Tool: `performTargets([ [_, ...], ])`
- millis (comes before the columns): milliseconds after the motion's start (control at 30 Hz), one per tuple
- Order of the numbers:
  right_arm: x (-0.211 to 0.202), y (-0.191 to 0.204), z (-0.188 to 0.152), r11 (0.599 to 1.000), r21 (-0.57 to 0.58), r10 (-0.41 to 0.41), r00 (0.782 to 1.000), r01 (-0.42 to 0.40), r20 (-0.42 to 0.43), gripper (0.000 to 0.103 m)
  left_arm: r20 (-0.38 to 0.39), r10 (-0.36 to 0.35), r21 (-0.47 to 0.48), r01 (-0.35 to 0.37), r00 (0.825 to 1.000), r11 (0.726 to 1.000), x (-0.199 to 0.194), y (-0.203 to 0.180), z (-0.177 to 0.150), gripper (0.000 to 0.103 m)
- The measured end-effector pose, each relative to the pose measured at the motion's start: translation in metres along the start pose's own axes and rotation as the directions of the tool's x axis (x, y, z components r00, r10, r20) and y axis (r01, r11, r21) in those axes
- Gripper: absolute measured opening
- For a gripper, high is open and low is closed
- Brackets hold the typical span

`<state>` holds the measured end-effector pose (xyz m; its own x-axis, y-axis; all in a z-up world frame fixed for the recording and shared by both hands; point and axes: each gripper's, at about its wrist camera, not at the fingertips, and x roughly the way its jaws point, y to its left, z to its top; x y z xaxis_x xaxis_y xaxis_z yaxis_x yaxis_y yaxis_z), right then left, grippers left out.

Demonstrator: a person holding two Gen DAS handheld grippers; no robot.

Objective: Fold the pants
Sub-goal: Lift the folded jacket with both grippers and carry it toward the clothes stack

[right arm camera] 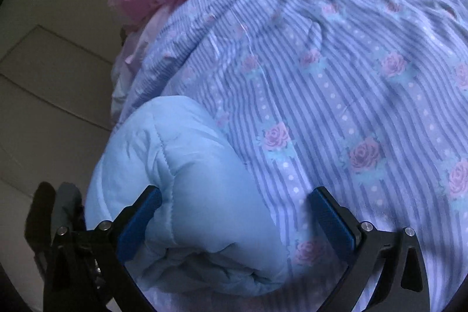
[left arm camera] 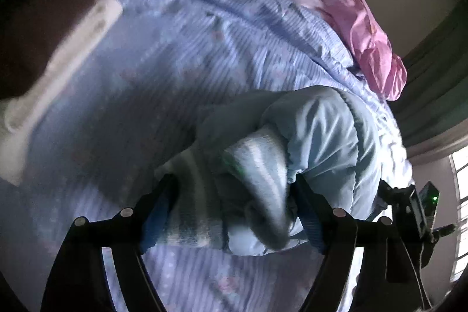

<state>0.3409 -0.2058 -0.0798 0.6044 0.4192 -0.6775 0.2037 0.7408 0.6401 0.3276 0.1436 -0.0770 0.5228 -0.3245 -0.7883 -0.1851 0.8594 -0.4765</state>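
The light-blue quilted pants (right arm camera: pixel 175 189), bundled on the floral bed sheet (right arm camera: pixel 351 95), look soft, puffy and slippery, best pinched at a stitched seam; both grippers' fingers (right arm camera: pixel 137 220) straddle them unclenched.

Both views dim, with a bluish cast. Daylight enters from the window (left arm camera: pixel 460 206) at the left view's right edge, blown out. Left view motion-blurred throughout; right view sharper. Strong fisheye curvature and black vignette at edges.
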Motion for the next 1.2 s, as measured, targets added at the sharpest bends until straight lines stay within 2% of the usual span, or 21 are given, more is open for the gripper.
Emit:
performTargets([
  [133,0.008,0.005,0.000,1.000,-0.019,-0.024,1.000,0.024,-0.008,0.103,-0.046,-0.059,-0.045,0.056,0.997,0.997,0.013,0.010,0.003,0.087],
  [233,0.010,0.007,-0.001,0.999,-0.033,-0.035,0.999,0.035,-0.007,0.103,-0.091,-0.122,-0.104,0.112,0.988,0.988,0.028,0.017,0.000,0.091],
  [500,0.017,0.010,-0.001,0.999,-0.040,-0.025,1.000,0.025,-0.012,0.101,-0.085,-0.171,-0.117,0.161,0.982,0.980,0.033,0.014,-0.001,0.091],
  [567,0.021,0.012,-0.001,0.999,-0.038,0.001,1.000,-0.002,-0.014,0.093,-0.074,-0.167,-0.107,0.159,0.983,0.981,0.030,0.012,-0.002,0.087],
  [600,0.016,0.008,-0.001,0.999,-0.032,0.035,0.999,-0.036,-0.018,0.073,-0.065,-0.163,-0.093,0.157,0.984,0.983,0.027,0.012,-0.002,0.081],
  [633,0.017,0.005,-0.002,0.996,-0.018,0.091,0.995,-0.092,-0.030,0.062,-0.058,-0.169,-0.076,0.164,0.984,0.984,0.023,0.012,-0.003,0.070],
  [667,0.018,0.003,-0.001,0.992,0.010,0.128,0.991,-0.127,-0.044,0.062,-0.055,-0.172,-0.062,0.168,0.984,0.984,0.020,0.012,-0.002,0.065],
  [700,0.018,0.003,-0.001,0.991,0.014,0.131,0.990,-0.131,-0.042,0.059,-0.050,-0.174,-0.049,0.171,0.984,0.984,0.015,0.010,-0.002,0.058],
  [833,0.013,0.005,-0.002,0.990,0.002,0.142,0.990,-0.142,-0.018,0.046,-0.031,-0.176,-0.025,0.176,0.984,0.984,0.002,0.004,-0.003,0.049],
  [1067,-0.021,0.015,-0.011,0.986,-0.056,0.158,0.987,-0.156,0.031,0.040,0.042,-0.203,0.035,0.201,0.978,0.979,-0.038,-0.014,0.000,0.045],
  [1200,-0.051,0.024,-0.016,0.978,-0.088,0.197,0.977,-0.190,0.081,0.040,0.111,-0.237,0.105,0.225,0.965,0.969,-0.081,-0.030,-0.001,0.045],
])
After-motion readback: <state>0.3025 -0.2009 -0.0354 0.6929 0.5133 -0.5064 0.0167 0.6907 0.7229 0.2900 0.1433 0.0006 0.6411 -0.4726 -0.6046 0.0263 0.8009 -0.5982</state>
